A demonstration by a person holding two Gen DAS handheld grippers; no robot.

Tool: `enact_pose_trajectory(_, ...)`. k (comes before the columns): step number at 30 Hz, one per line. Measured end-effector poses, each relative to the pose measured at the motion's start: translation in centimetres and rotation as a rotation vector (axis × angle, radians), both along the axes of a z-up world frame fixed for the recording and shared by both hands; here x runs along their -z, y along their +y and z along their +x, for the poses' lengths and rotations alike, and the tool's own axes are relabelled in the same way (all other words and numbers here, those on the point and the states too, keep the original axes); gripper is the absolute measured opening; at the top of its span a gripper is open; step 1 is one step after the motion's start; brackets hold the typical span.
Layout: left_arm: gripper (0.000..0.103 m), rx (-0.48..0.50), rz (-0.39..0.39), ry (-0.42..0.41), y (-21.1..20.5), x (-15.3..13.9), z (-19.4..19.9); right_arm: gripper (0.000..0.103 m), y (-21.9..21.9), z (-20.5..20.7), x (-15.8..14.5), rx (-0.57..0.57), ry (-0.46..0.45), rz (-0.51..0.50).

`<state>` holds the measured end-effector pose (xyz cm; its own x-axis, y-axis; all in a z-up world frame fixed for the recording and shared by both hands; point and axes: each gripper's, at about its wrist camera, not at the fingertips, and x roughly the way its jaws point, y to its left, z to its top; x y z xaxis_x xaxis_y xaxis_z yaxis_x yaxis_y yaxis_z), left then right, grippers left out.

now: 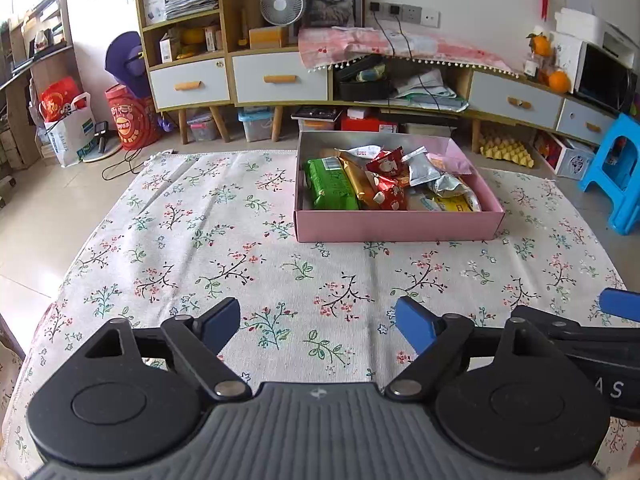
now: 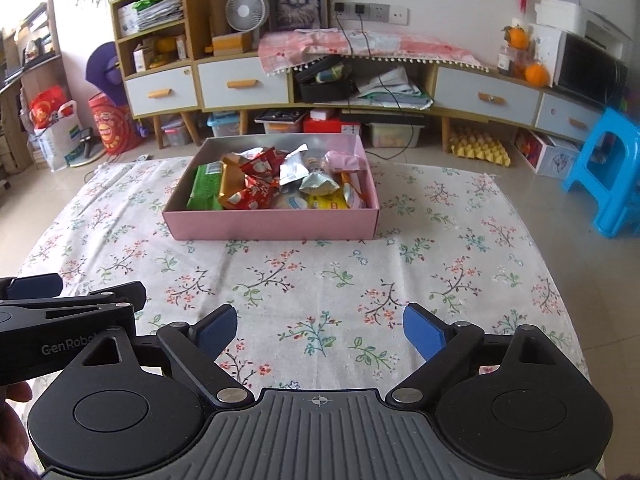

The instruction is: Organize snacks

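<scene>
A pink box (image 1: pixel 396 226) (image 2: pixel 272 224) stands at the far side of the floral tablecloth (image 1: pixel 240 248) (image 2: pixel 320 280). It holds several snack packets: a green one (image 1: pixel 330 186) (image 2: pixel 204 190), a gold one (image 1: pixel 360 184), red ones (image 1: pixel 388 184) (image 2: pixel 256 188) and silver ones (image 1: pixel 420 170) (image 2: pixel 294 166). My left gripper (image 1: pixel 318 326) hovers open over the near cloth, nothing between its blue pads. My right gripper (image 2: pixel 320 332) is open too, also empty, beside the left one. Each gripper shows at the edge of the other's view.
A low cabinet with drawers (image 1: pixel 280 78) (image 2: pixel 244 84) runs along the back wall, with storage bins under it. A blue plastic stool (image 1: pixel 616 172) (image 2: pixel 608 176) stands right of the table. Bags sit on the floor at the left (image 1: pixel 68 128).
</scene>
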<state>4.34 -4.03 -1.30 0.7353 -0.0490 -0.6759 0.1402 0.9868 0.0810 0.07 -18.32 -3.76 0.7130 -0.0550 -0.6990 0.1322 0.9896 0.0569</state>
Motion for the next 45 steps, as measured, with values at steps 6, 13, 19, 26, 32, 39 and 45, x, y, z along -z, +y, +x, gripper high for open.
enact_pose_trajectory(6,0.09,-0.01,0.002,0.004,0.19,-0.04,0.04,0.092,0.05,0.03,0.05,0.004,0.003,-0.013)
enact_pose_trajectory(13,0.092,-0.013,0.015,-0.004,0.29,-0.2,0.2,0.093,0.0,-0.03,0.09,0.01,-0.002,-0.007)
enact_pose_trajectory(19,0.095,-0.022,0.014,0.015,0.51,-0.14,0.52,0.094,0.1,-0.05,0.06,0.013,-0.008,-0.017)
enact_pose_trajectory(26,0.097,-0.022,0.027,0.007,0.47,-0.18,0.53,0.095,0.15,-0.01,0.11,0.017,-0.008,-0.02)
enact_pose_trajectory(32,0.098,-0.023,0.022,0.023,0.63,-0.04,0.75,0.095,0.14,0.08,0.27,0.019,-0.004,-0.027)
enact_pose_trajectory(39,0.098,-0.024,0.026,0.025,0.61,-0.03,0.75,0.095,0.11,0.09,0.3,0.019,-0.004,-0.028)
enact_pose_trajectory(45,0.099,-0.027,0.032,0.027,0.58,0.03,0.82,0.095,0.11,0.08,0.29,0.021,-0.003,-0.028)
